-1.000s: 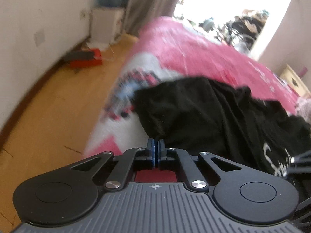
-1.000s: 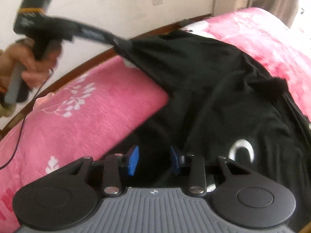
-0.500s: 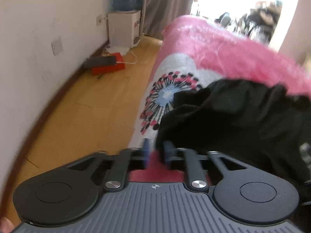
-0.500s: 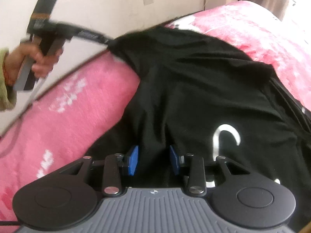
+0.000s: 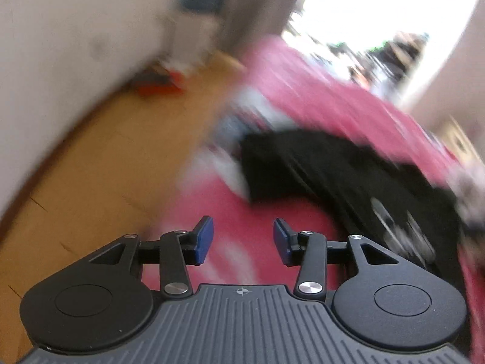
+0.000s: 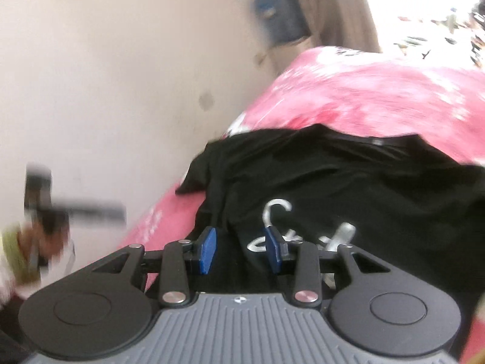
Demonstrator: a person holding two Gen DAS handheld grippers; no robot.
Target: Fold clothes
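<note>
With the left gripper (image 5: 243, 241) opening on nothing over the pink blanket (image 5: 327, 97) and the right gripper (image 6: 239, 250) part-open, black shirt (image 6: 348, 182) behind its pads but no grip discernible, I would regrip the shirt's far-left corner, clear of the bed edge and floor (image 5: 100, 157) upper left.

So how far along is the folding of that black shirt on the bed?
Early on. Done: the black shirt lies on the pink bed, one corner laid out toward the bed's edge. In hand: the left gripper is opening with nothing between its pads; the right gripper has shirt cloth between its pads, though a firm pinch can't be confirmed. Left: the shirt is rumpled, with no neat fold visible.
</note>
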